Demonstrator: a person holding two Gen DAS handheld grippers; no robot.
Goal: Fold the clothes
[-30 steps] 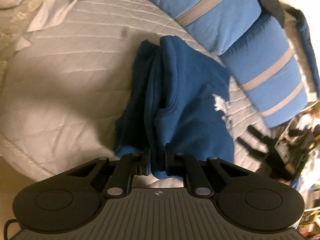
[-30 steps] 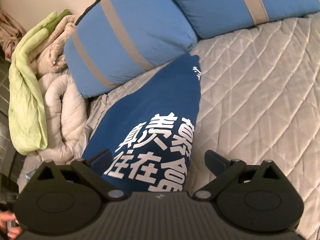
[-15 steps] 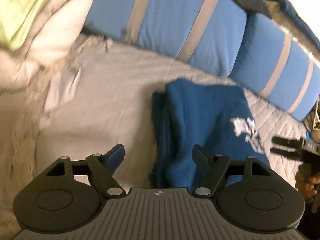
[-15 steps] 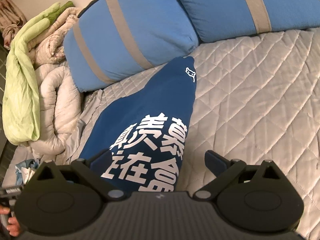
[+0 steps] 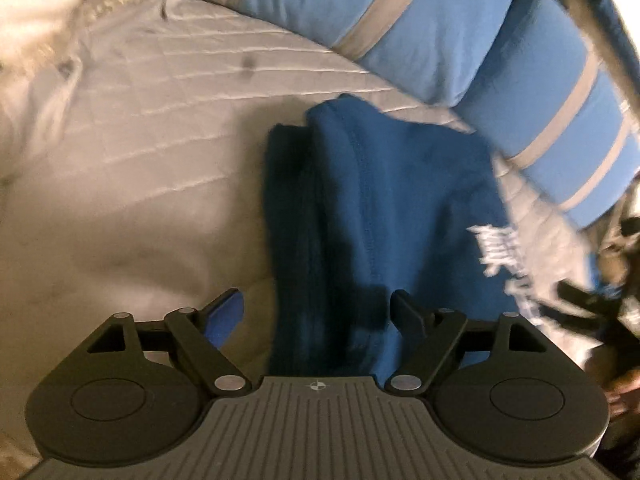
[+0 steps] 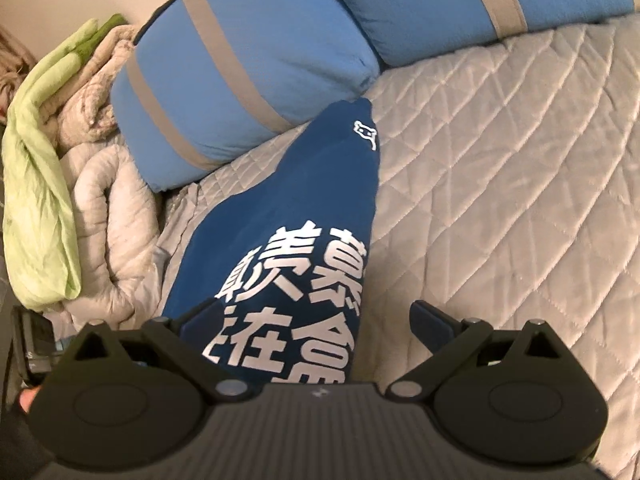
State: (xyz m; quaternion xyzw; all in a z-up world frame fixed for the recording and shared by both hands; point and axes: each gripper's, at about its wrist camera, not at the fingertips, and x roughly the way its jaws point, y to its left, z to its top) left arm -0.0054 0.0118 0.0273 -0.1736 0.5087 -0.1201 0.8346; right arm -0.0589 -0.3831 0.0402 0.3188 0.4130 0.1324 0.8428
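Observation:
A dark blue T-shirt (image 5: 384, 200) with white printed characters lies folded in a long strip on the grey quilted bed (image 5: 140, 140). My left gripper (image 5: 316, 308) is open, its jaws spread over the shirt's near end, holding nothing. In the right wrist view the shirt (image 6: 304, 208) runs away from me with the white print near my fingers. My right gripper (image 6: 316, 320) is open over the printed end; its left finger is over the cloth, its right finger over the quilt (image 6: 500, 200).
Two light blue pillows with grey stripes (image 6: 248, 72) lie against the far end of the shirt, also in the left wrist view (image 5: 400, 12). A rumpled grey duvet (image 6: 104, 200) and a green cloth (image 6: 36, 180) sit at the left.
My left gripper let go of the shirt's edge, opened, and shifted over its near end. My right gripper stayed open over the printed end, drifting slightly.

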